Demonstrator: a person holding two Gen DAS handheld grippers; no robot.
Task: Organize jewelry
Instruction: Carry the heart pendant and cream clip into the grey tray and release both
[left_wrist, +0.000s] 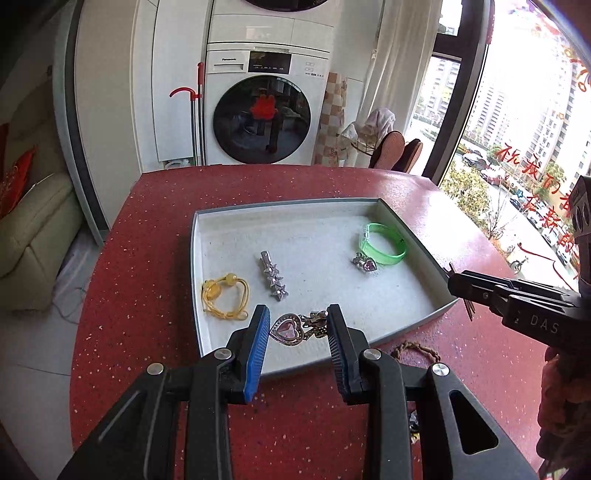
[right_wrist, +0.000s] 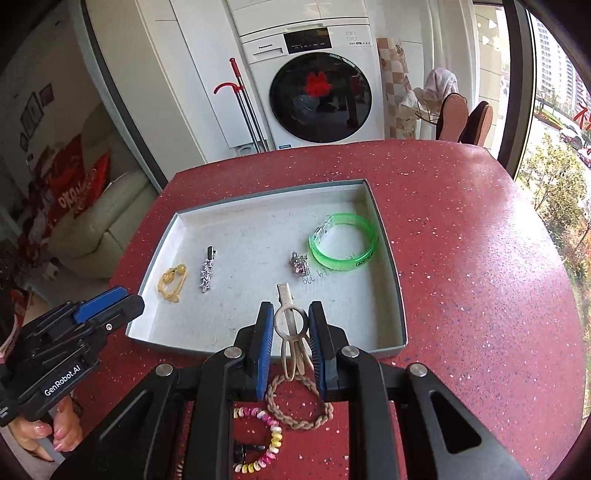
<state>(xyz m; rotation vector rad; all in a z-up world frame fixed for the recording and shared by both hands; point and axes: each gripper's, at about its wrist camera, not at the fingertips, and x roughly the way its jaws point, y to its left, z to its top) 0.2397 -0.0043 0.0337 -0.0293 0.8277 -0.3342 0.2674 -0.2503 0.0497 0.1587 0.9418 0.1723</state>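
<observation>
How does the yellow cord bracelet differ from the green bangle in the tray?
The yellow bracelet is thin knotted cord with beads; the green bangle is a broad, translucent band. The bracelet lies limp and uneven; the bangle keeps a round shape. The bracelet is near the tray's left wall, the bangle near the right. Both lie loose inside.

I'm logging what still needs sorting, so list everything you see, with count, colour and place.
tray: 1, grey-white, on table
table: 1, red speckled
bangle: 1, green, tray right
yellow bracelet: 1, tray left
star clip: 1, silver, beside yellow bracelet
small charm: 1, silver-pink, next to bangle
heart piece: 1, pink-silver, between left pads
beige clip: 1, in right grip
braided band: 1, tan, table near edge
coil tie: 1, pink-yellow, table
washer: 1, white, behind
left hand-held gripper: 1, black-blue
right hand-held gripper: 1, black-blue
</observation>
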